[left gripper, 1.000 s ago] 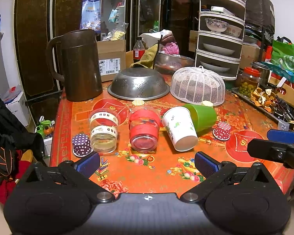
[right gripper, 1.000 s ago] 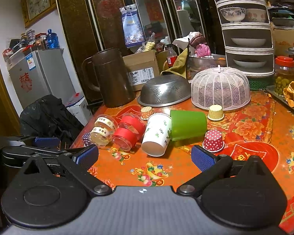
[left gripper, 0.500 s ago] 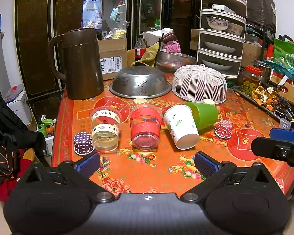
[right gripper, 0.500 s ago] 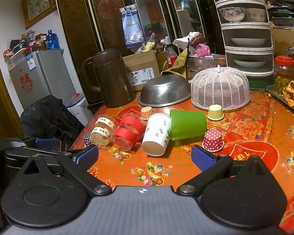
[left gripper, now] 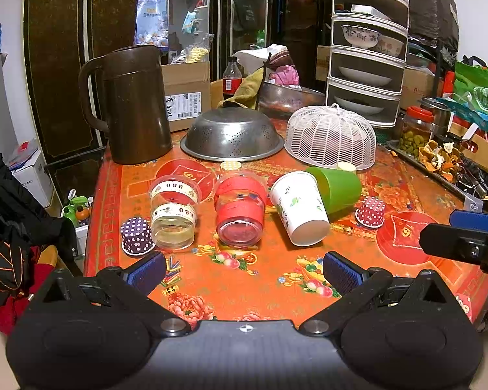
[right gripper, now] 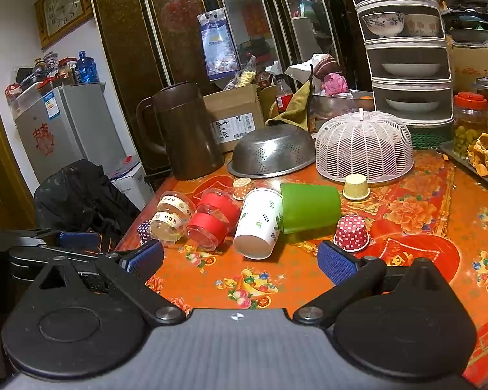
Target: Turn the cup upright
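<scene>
Several cups lie on their sides on the red flowered tablecloth: a white paper cup with leaf print (left gripper: 301, 209) (right gripper: 260, 222), a green plastic cup (left gripper: 336, 188) (right gripper: 309, 208) behind it, a clear cup with red bands (left gripper: 240, 209) (right gripper: 214, 219), and a clear cup with cream bands (left gripper: 174, 211) (right gripper: 172, 216). My left gripper (left gripper: 244, 271) is open and empty, short of the cups at the near edge. My right gripper (right gripper: 240, 261) is open and empty, just in front of the white cup. The right gripper's fingers show at the right of the left wrist view (left gripper: 458, 237).
Small dotted paper cases stand upside down: purple (left gripper: 136, 235), red (left gripper: 371, 211) (right gripper: 351, 232), cream (right gripper: 356, 187). Behind stand a brown jug (left gripper: 133, 104), an overturned steel colander (left gripper: 232, 135), a white mesh food cover (left gripper: 330, 136) and a tiered dish rack (left gripper: 367, 52).
The left gripper has drawn back slightly and drifted, so the cups sit a little farther away. The right view is almost unchanged. No cup has moved.
</scene>
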`<state>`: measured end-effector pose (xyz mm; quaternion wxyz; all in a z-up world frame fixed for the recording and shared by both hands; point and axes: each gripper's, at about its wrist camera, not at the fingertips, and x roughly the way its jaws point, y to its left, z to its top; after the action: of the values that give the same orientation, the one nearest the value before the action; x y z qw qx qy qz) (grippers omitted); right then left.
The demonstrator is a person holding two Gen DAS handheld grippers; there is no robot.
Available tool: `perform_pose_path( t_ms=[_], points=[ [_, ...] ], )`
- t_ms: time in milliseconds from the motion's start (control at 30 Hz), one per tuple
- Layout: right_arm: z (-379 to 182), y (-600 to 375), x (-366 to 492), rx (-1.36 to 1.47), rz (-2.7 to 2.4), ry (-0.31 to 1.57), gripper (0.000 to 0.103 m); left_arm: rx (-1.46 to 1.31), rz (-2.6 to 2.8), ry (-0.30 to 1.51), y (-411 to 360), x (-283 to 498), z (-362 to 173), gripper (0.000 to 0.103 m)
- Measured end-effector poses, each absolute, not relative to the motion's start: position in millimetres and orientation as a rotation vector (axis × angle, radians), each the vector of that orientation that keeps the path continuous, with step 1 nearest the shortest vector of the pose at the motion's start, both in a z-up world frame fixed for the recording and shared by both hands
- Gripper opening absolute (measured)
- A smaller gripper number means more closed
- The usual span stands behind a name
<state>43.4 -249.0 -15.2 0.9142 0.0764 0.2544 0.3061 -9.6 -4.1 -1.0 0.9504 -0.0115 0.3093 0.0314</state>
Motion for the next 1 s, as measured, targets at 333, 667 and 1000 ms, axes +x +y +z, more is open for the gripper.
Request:
perform_pose_path(
  t_ms=[333,667,1000],
  points=[
    [-15.1,-248.9,41.4,0.156,0.635,0.523,0.102,-0.025,0.064,0.636,-6.0,-10.8,0.4,0.103],
    [-15.7,-248.0,41.0,0.16,0.636,0.524,0.102,-0.028,0.068,0.64,-4.8,-11.1,1.1,0.103],
    [-15.6,-247.6,41.8,0.157,0.636,0.526,0.102,-0.03,0.067,0.639,-3.1,-11.1,1.4,0.103]
  ],
)
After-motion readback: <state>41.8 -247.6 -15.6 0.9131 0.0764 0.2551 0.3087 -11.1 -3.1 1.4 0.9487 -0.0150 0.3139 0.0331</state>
